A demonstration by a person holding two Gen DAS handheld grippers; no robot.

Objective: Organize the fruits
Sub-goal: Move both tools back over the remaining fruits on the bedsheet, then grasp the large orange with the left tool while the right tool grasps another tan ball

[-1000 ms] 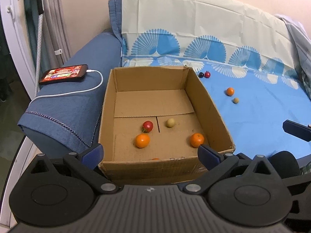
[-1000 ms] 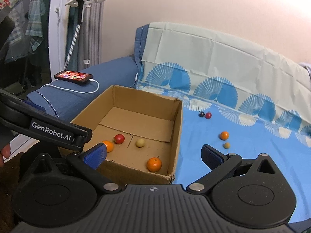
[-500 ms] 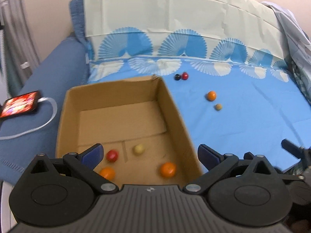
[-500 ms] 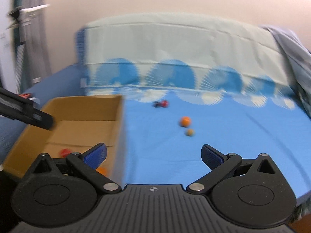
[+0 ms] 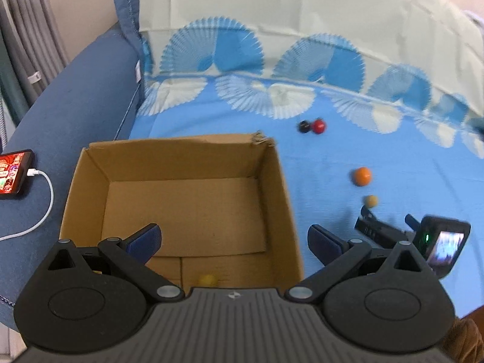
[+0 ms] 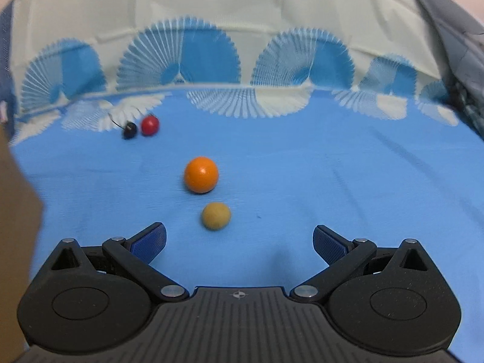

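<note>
Risk: right hand-held gripper (image 6: 239, 239), jaws wide and empty like the left hand-held gripper (image 5: 233, 239), may nudge tan fruit (image 6: 216, 215) rolling across soft bedsheet (image 6: 332, 181).

right gripper (image 6: 239, 240) swung from cardboard box (image 5: 281, 187) toward tan fruit (image 6: 216, 215), now near

Left gripper (image 5: 233, 239) and right gripper (image 6: 239, 240) both hold fingers spread wide.

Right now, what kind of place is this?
Likely a home living room: a sofa under a blue fan-print cover, a phone charging on its armrest, a cardboard box on the seat.
</note>
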